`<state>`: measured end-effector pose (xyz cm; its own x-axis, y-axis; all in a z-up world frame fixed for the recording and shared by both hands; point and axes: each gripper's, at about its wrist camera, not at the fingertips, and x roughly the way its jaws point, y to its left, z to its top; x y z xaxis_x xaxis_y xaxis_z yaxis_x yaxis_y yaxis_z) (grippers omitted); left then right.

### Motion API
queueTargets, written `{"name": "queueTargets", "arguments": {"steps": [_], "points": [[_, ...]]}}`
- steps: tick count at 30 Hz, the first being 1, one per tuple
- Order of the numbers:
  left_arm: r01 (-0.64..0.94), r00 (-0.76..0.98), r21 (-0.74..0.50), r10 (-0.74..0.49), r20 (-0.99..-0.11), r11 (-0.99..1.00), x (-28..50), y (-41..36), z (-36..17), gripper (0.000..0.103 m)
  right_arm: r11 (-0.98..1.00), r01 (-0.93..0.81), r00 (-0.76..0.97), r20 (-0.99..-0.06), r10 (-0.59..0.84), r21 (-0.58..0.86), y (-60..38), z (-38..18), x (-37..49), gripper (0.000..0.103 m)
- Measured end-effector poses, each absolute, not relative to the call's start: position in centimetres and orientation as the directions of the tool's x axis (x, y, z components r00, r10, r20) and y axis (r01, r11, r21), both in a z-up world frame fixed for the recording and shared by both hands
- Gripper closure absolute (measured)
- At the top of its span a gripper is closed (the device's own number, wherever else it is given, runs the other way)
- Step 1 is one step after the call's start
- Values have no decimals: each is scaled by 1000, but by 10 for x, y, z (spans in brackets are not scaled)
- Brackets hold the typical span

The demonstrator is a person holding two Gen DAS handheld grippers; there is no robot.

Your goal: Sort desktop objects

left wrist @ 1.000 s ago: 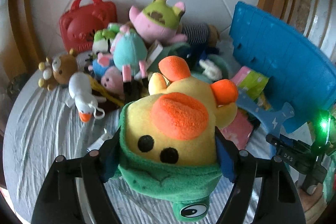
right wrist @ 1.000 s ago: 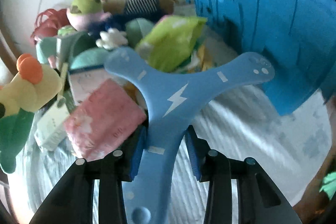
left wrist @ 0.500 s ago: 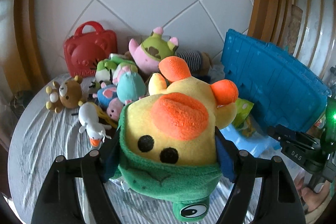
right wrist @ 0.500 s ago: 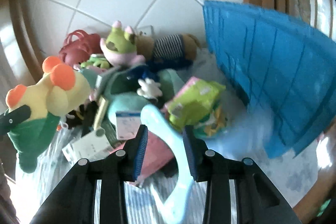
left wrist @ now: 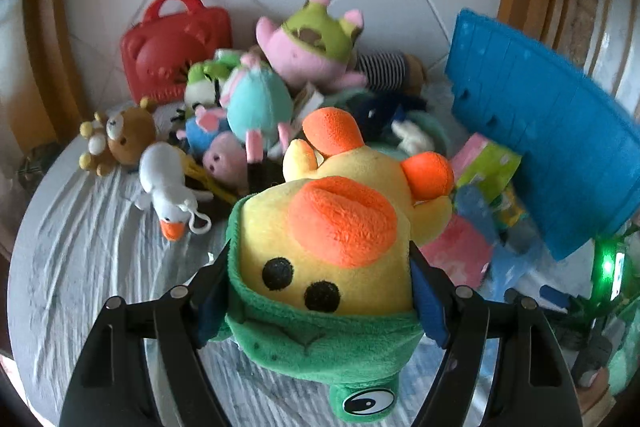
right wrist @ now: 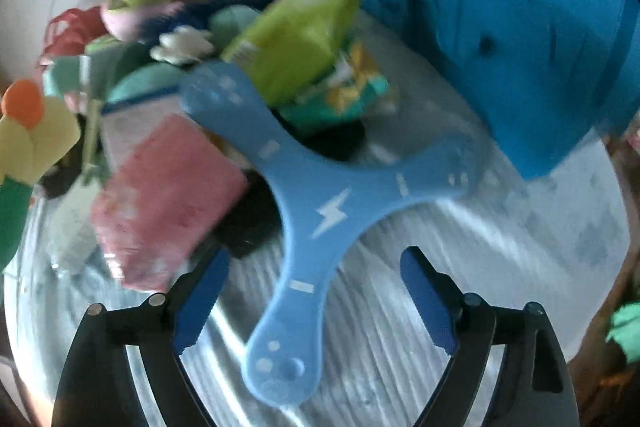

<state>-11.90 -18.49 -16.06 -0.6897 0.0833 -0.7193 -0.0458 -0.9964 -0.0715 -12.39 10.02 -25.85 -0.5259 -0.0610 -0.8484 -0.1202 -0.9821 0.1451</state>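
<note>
My left gripper [left wrist: 320, 291] is shut on a yellow duck plush [left wrist: 328, 239] with an orange beak and a green hood; both pads press its sides. In the right wrist view a blue three-armed boomerang [right wrist: 320, 199] with a white lightning mark lies on the cloth. Its long arm runs between the jaws of my right gripper [right wrist: 314, 287]. Those jaws are opening, and the blue pads [right wrist: 424, 299] stand clear of the boomerang on both sides. A blue slatted basket [right wrist: 500, 27] stands just beyond it, at the right.
A heap of plush toys fills the back of the round clothed table [left wrist: 80, 267]: a pink-green one [left wrist: 316, 43], a white goose [left wrist: 168, 195], a brown bear [left wrist: 128, 135]. A red bear bag [left wrist: 172, 43] leans on the wall. Pink [right wrist: 164, 199] and green [right wrist: 296, 39] packets lie beside the boomerang.
The right gripper lifted the boomerang on edge, brought it back down flat and spread its jaws off it. The left gripper rose and sank again with the duck still held.
</note>
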Motion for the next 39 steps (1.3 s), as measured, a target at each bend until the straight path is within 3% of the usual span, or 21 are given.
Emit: {"name": "queueTargets", "arguments": {"steps": [5,10,13,20,25,27,29,33,39], "points": [[-78,-630,-78,110,-769,-994,-145,-199,-196,26,-949,-178,-591,-799,-109,261,100,-256,-110,15],[-116,-620,-69,127,-774,-991,-155,-215,-183,26,-910,-178,-590,-781,-205,373,61,-221,-118,14],[-133,-621,-75,142,-771,-988,-160,-227,-172,26,-909,-196,-578,-792,-197,368,29,-214,-135,3],[-198,-595,-69,176,-785,-978,-175,-229,-195,25,-912,-299,-509,-855,-98,282,-17,-252,-170,2],[-236,-584,-40,174,-793,-971,-180,-221,-209,11,-941,-262,-505,-862,-56,214,-26,-262,-167,6],[-267,-560,-17,169,-811,-964,-183,-215,-214,0,-953,-244,-495,-868,-37,180,-27,-260,-165,7],[-267,-566,7,151,-810,-964,-182,-211,-218,0,-948,-249,-492,-869,-53,198,-24,-264,-165,7],[-252,-579,-40,183,-794,-967,-180,-221,-209,21,-962,-210,-502,-864,-45,172,-30,-261,-166,10],[-263,-627,-85,237,-742,-961,-166,-226,-166,23,-980,-140,-565,-824,-40,144,-40,-221,-145,15]]}}
